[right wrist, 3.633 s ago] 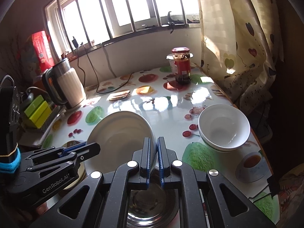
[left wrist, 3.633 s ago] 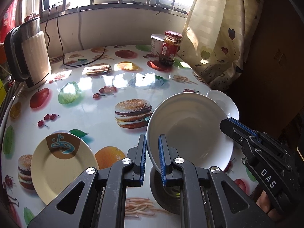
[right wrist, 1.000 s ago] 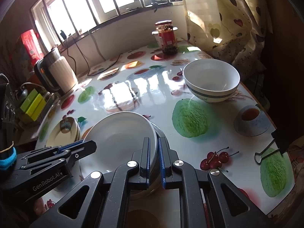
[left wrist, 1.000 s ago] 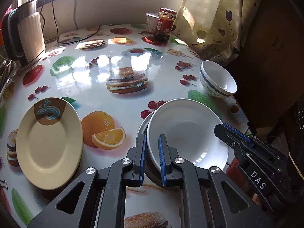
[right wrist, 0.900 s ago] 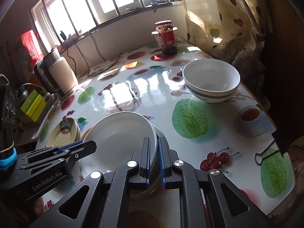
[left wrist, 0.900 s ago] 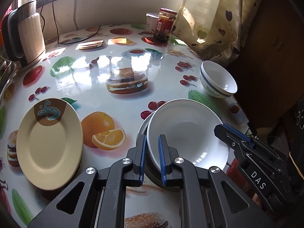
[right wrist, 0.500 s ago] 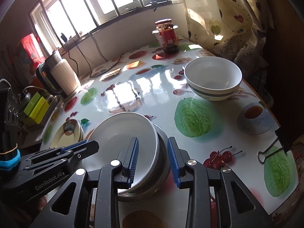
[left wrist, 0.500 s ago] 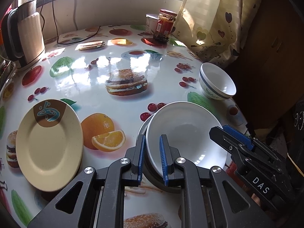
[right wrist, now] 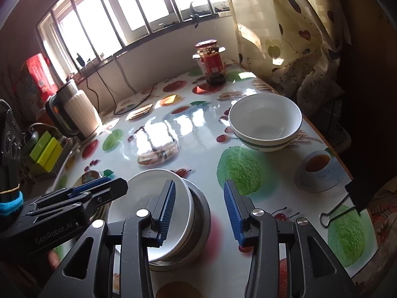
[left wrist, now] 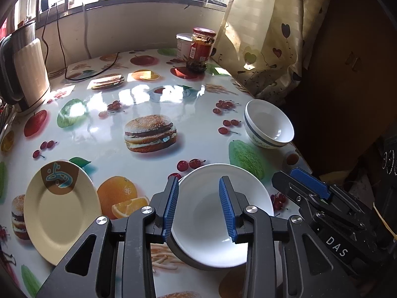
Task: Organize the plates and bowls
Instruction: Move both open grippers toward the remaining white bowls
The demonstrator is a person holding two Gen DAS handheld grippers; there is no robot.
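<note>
A white plate rests in a metal bowl near the table's front edge; the plate also shows in the right wrist view. My left gripper is open, its fingers apart above the plate. My right gripper is open over the plate's right rim and the metal bowl. A white bowl with a dark band stands at the right edge, also in the right wrist view. A cream plate lies at the left.
An electric kettle stands at the far left with its cord. A red-lidded jar and a white cup stand at the back by the curtain. A binder clip sits at the table's right edge.
Both grippers carried the white plate onto the metal bowl, then opened and let go of it. The right opened first, then the left. Both have drawn back a little.
</note>
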